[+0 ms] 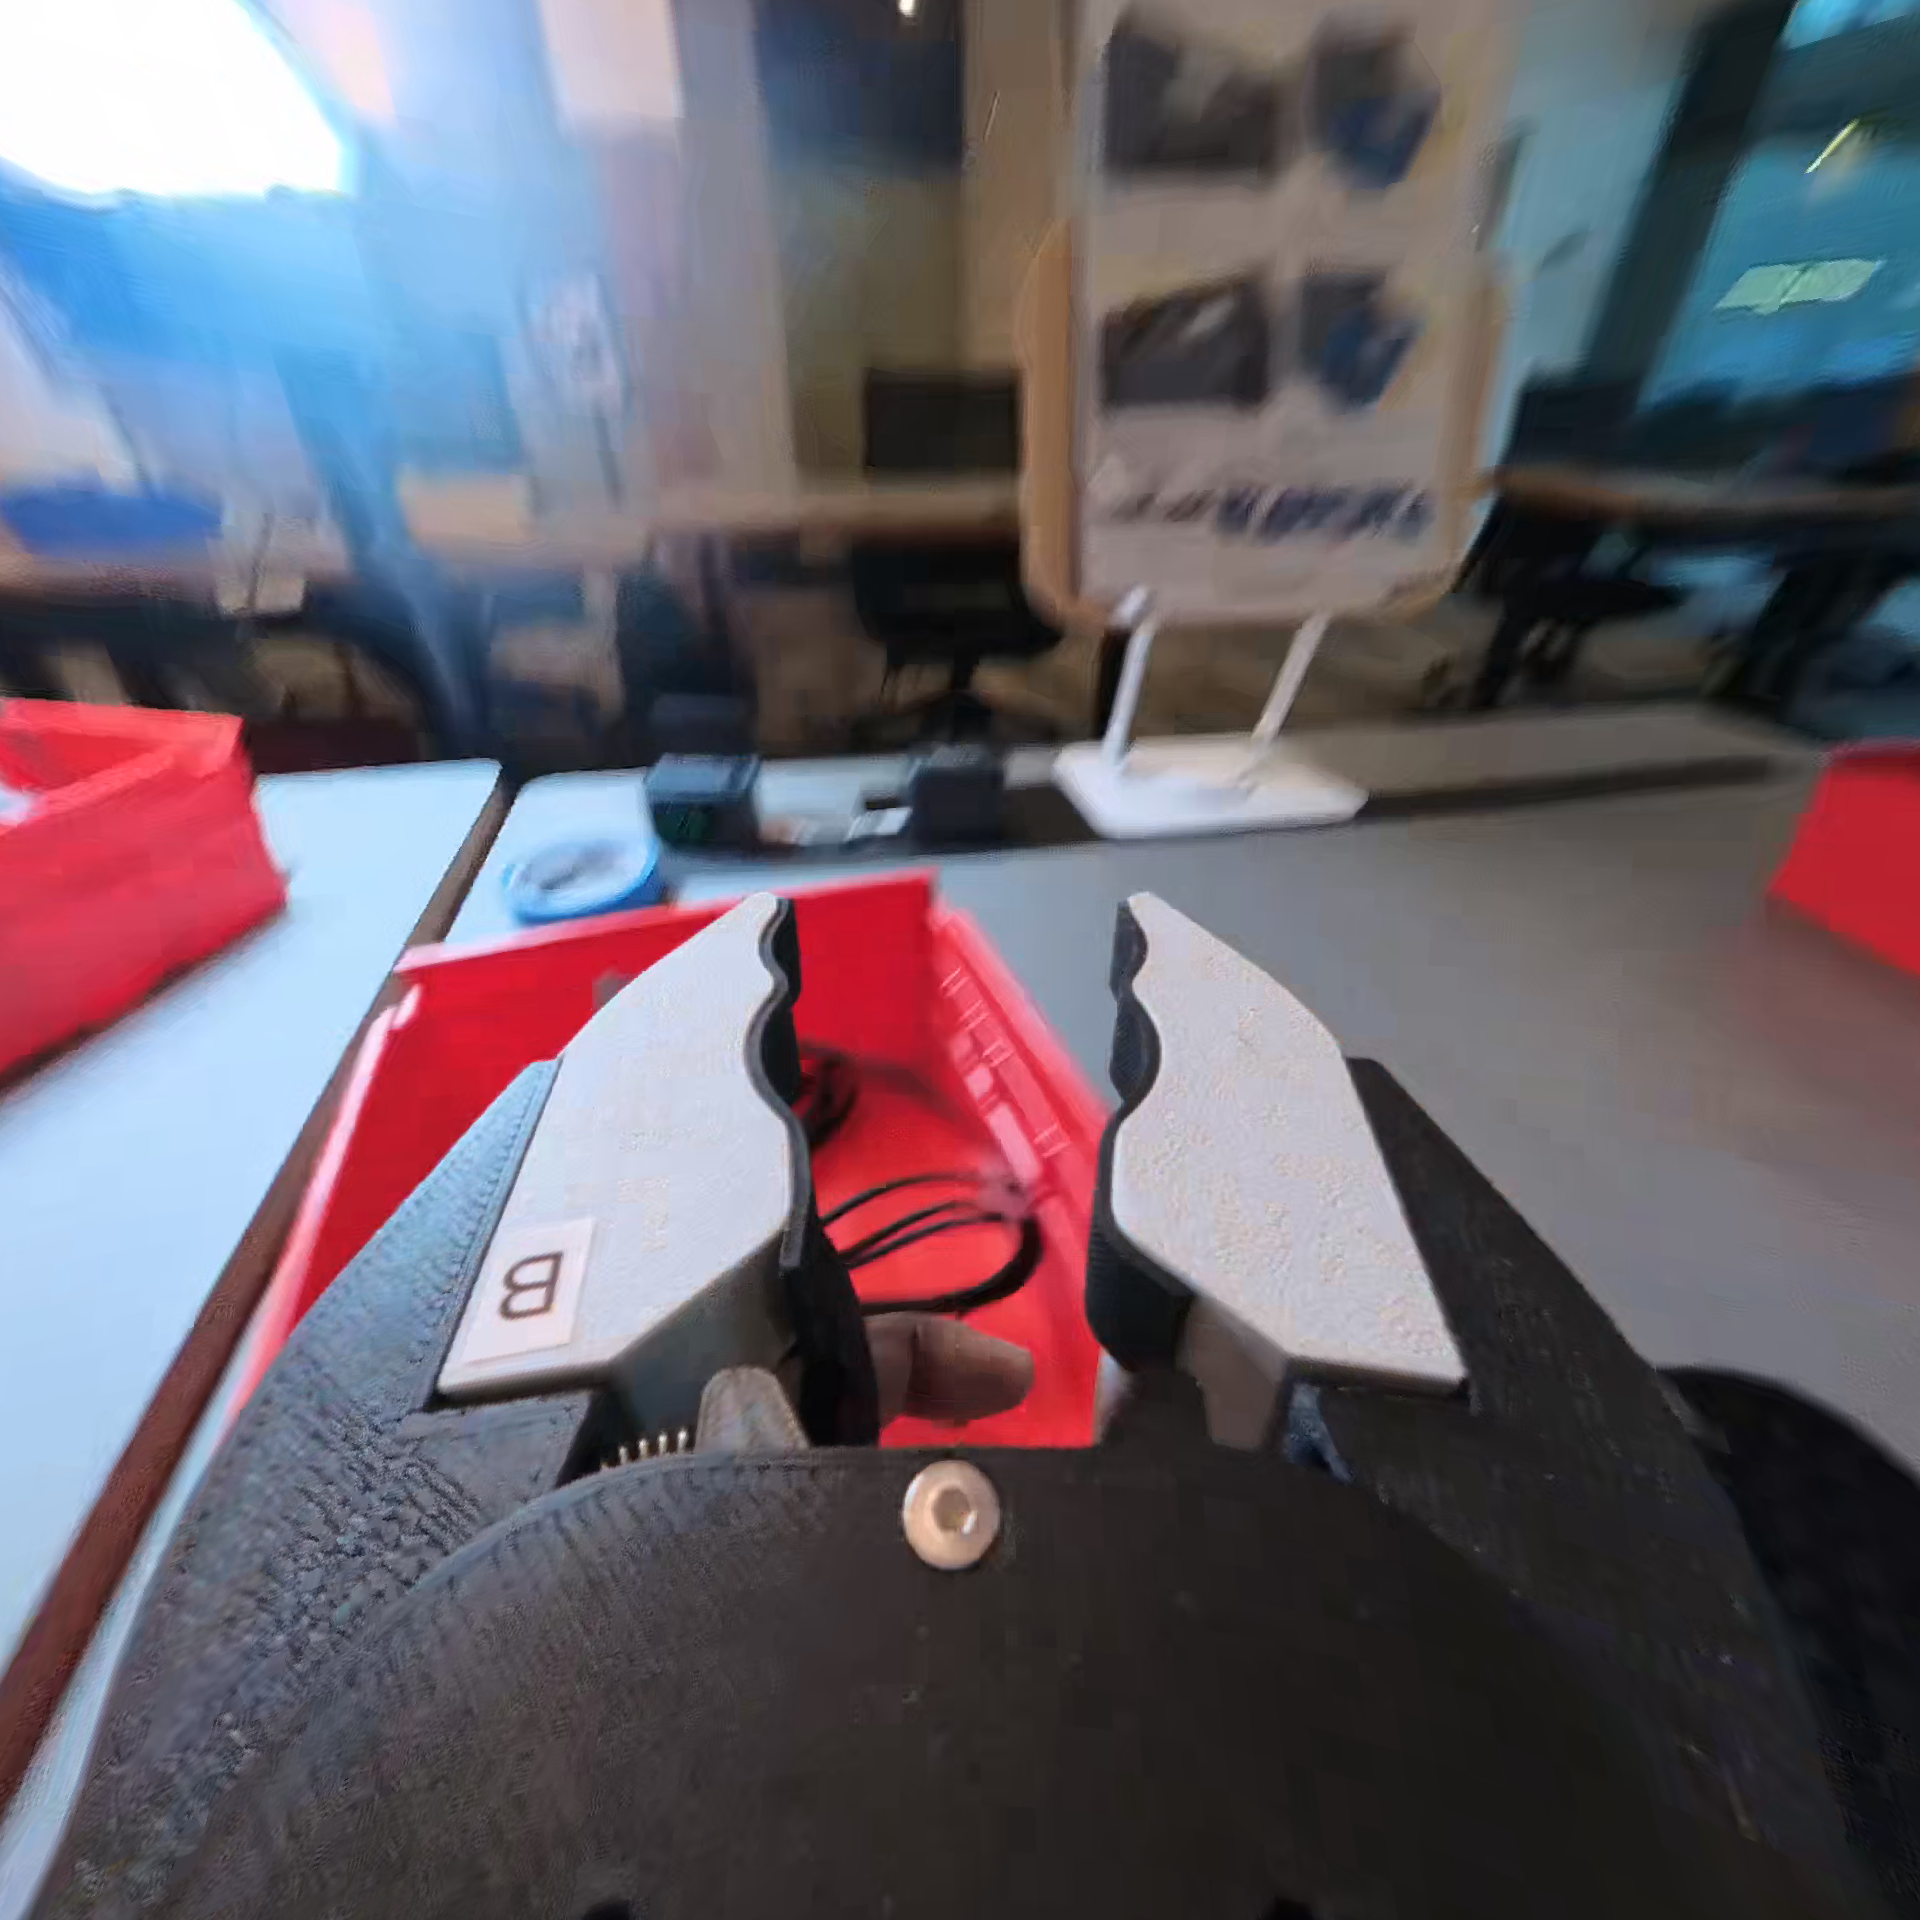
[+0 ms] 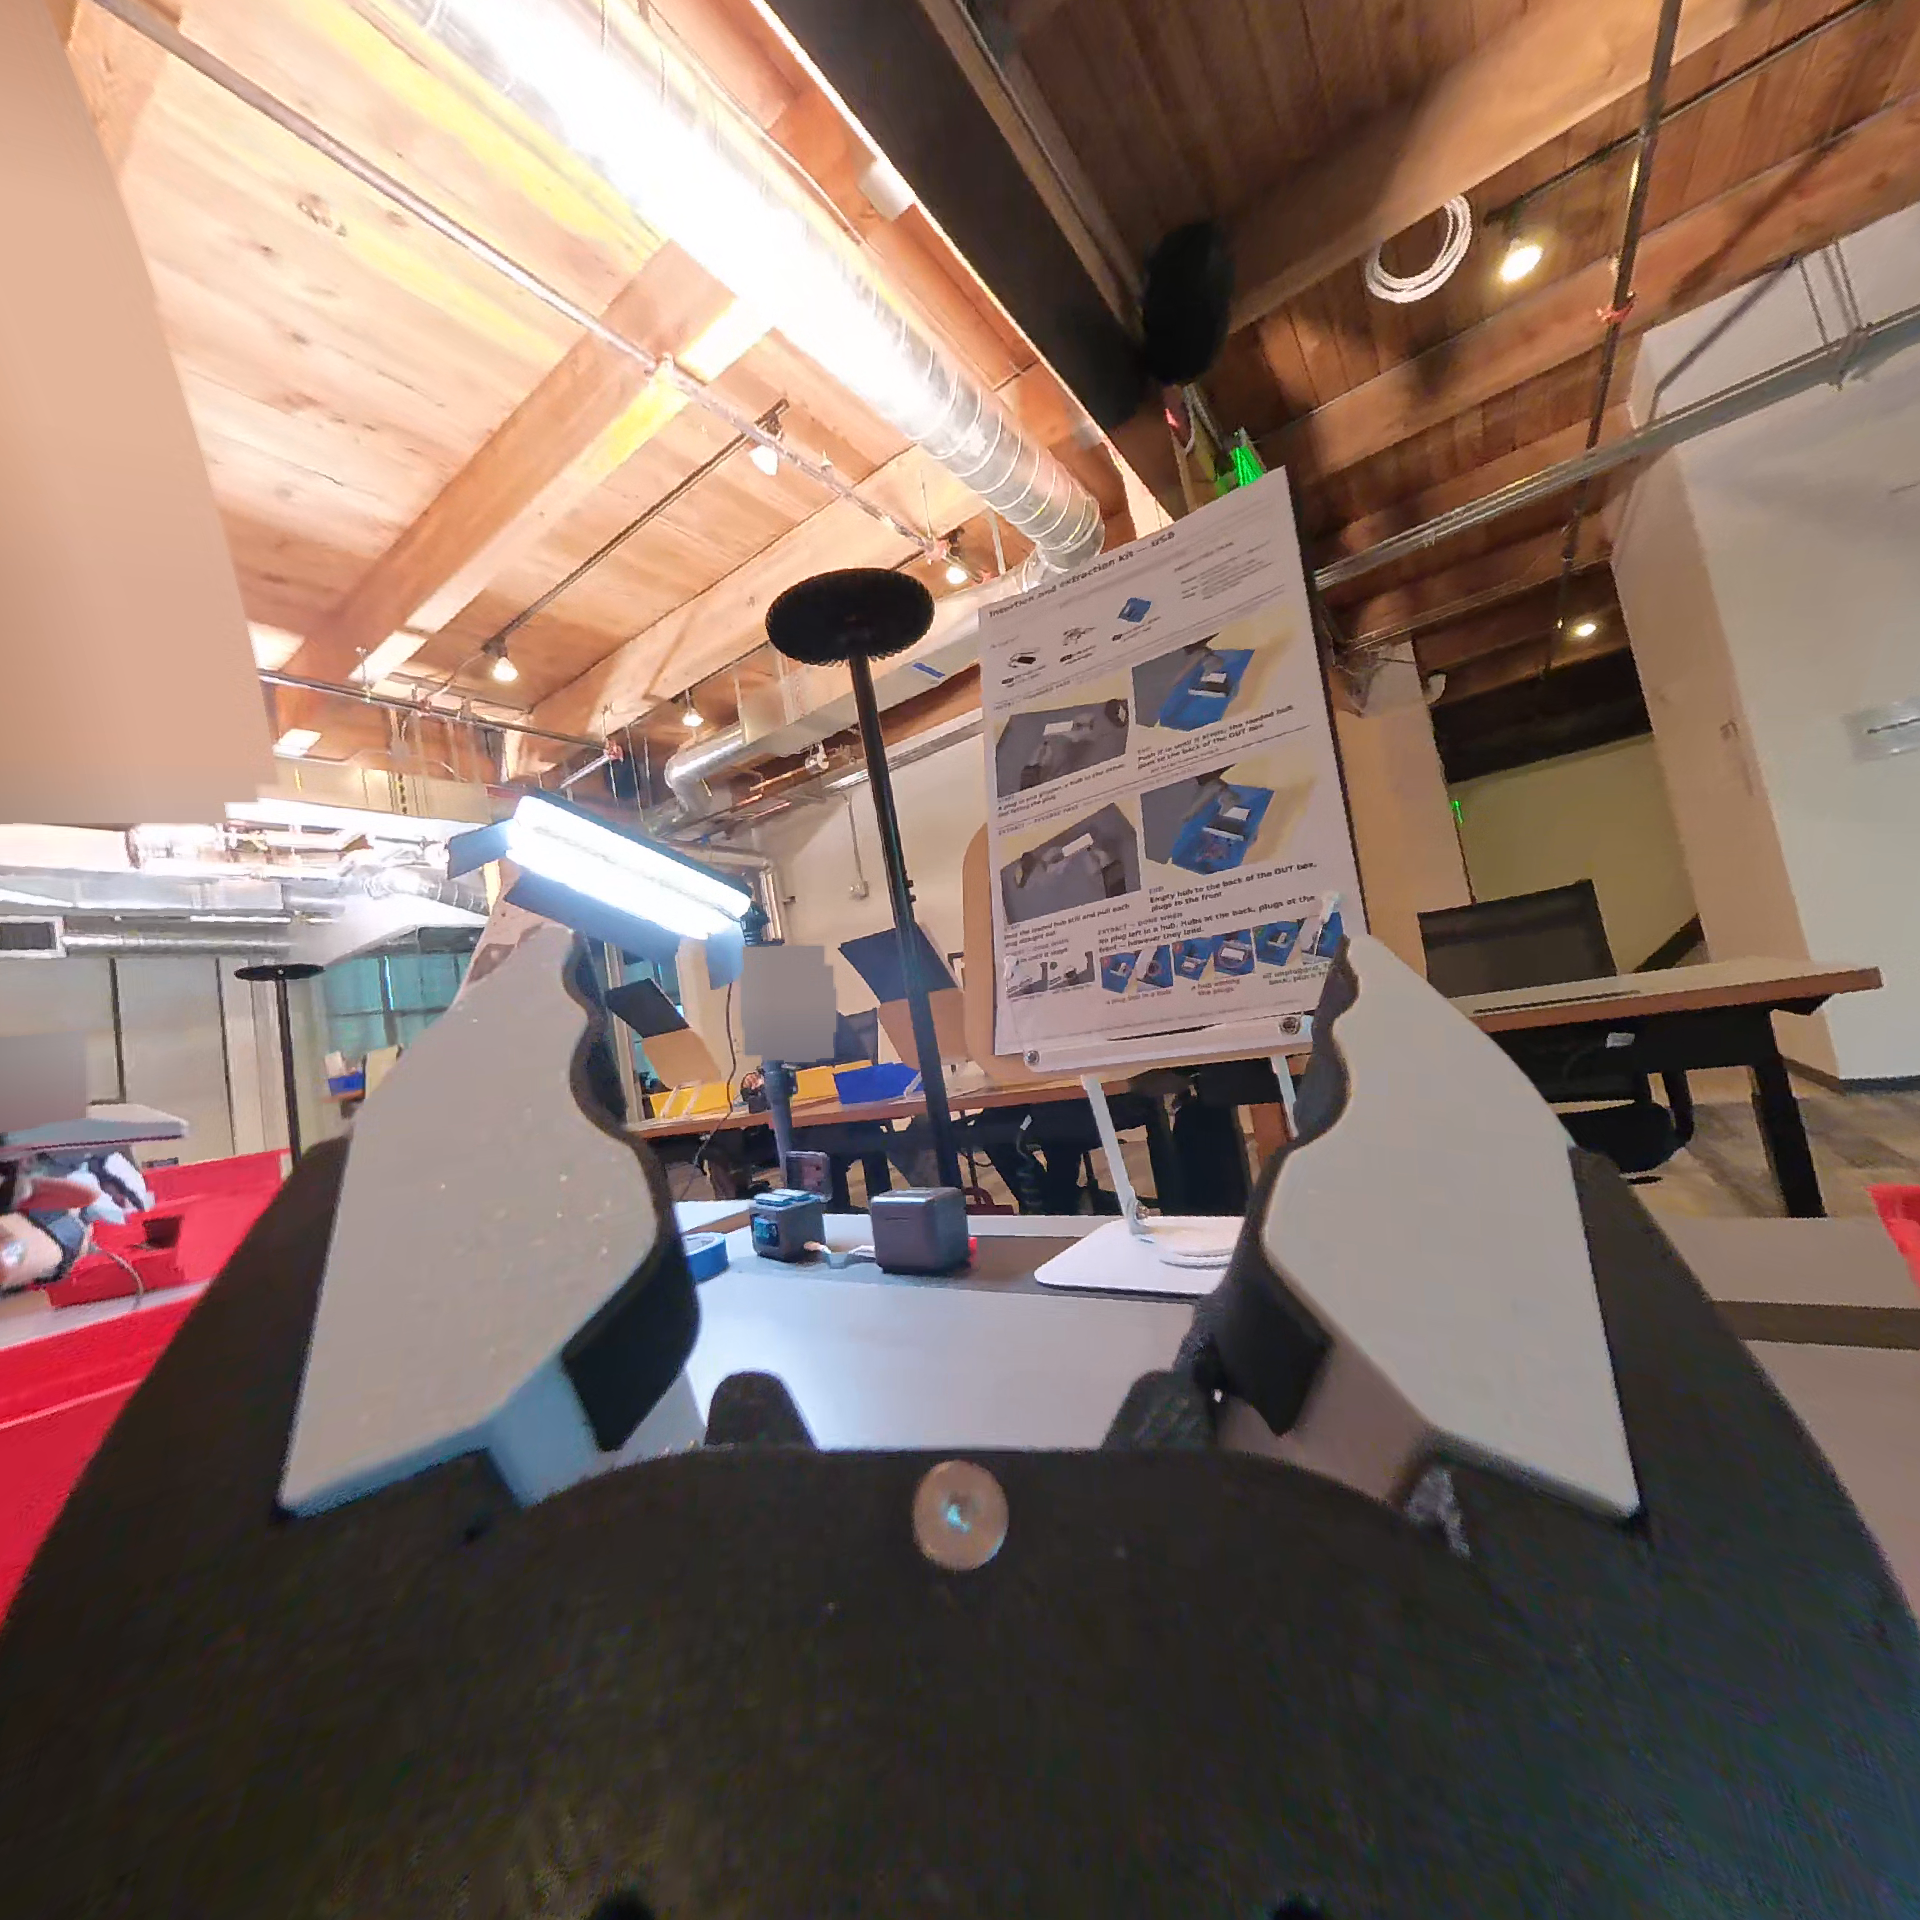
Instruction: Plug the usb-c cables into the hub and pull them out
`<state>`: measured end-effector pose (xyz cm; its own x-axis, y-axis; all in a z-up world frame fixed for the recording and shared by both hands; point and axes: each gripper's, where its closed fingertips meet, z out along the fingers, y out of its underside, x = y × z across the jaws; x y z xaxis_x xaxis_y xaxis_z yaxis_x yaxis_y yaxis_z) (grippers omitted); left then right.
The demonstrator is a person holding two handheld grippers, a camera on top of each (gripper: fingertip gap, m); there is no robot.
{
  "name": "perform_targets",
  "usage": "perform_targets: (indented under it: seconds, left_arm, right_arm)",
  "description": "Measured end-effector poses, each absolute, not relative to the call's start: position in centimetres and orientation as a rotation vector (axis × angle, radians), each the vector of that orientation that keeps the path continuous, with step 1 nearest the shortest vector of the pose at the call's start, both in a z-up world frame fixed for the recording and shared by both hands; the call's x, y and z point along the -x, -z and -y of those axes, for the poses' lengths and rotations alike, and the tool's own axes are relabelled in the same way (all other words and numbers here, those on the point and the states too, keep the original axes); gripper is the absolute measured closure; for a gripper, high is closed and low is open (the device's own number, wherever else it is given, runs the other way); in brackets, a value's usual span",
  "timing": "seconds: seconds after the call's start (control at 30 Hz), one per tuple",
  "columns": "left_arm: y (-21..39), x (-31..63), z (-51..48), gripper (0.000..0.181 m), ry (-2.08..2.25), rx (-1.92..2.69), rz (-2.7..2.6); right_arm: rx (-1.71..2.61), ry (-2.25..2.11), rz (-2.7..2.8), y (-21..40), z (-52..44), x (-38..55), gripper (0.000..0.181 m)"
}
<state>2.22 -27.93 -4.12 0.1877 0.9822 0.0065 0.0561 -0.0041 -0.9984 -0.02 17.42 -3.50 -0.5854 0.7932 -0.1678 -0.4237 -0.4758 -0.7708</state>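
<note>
Left wrist view, nearest first: left tongs [image 1: 956, 935] parted about half way, nothing between the grey fingers [image 1: 665, 1122], poised over the near end of a red bin [image 1: 488, 1039]. A fingertip of the holding hand [image 1: 951, 1371] just visible down between the finger roots. Inside the bin, on its red floor, black cables [image 1: 935, 1226] in loose loops, touching nothing but the bin; plug ends too blurred to pick out. No hub visible here or in the other view, perhaps hidden under the tongs, cannot tell. Beyond the bin, grey table [image 1: 1455, 1039], a blue tape roll [image 1: 582, 883], two small dark boxes [image 1: 821, 800], a white stand [image 1: 1205, 800] bearing a printed sheet [image 1: 1268, 312]. More red bins at the far left [image 1: 114, 862] and far right [image 1: 1860, 852].

Right wrist view, nearest first: right tongs [image 2: 961, 997] spread wide, empty, tilted upward toward the ceiling, well away from any cable. Farther off, the same table edge [image 2: 935, 1340], dark boxes [image 2: 862, 1231], stand foot and sheet [image 2: 1164, 790], a bright lamp bar [image 2: 623, 868].

Judging by this: nothing gripped, nothing plugged as far as shown, cables lying loose in the bin. Either barely begun or between rounds; impossible to say which. Likely ahead: taking up a cable plug and finding the hub.
</note>
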Motion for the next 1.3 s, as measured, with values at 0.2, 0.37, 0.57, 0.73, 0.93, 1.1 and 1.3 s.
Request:
perform_targets:
  seconds: [0.2,0.37,0.57,0.73,0.93,1.1,1.3]
  left_arm:
    - [11.9,2.6,36.3,0.125,-0.754,1.742,1.586]
    - [16.0,4.8,36.6,0.125,-0.608,1.941,1.64]
    - [19.2,6.0,36.9,0.145,-0.532,2.002,1.634]
    - [16.8,6.1,36.2,0.171,-0.581,1.925,1.522]
    - [6.7,5.0,35.1,0.172,-0.94,1.849,1.308]
    - [-4.6,3.4,33.1,0.172,-1.24,1.658,1.092]
    - [-17.6,0.5,26.3,0.172,-1.491,1.422,0.725]
  right_arm:
    - [0.633,-2.045,0.966,3.9,-16.4,0.1,0.055]
    - [0.657,-2.066,0.966,4.1,-16.5,0.4,0.056]
    - [0.677,-2.086,0.952,4.1,-16.8,0.5,0.059]
    - [0.682,-2.07,0.969,4.3,-16.6,0.7,0.06]
    - [0.684,-2.066,0.975,4.3,-16.5,0.7,0.061]
    - [0.691,-2.064,0.979,4.4,-16.6,0.8,0.061]
    - [0.69,-2.059,0.985,4.5,-16.5,0.8,0.062]
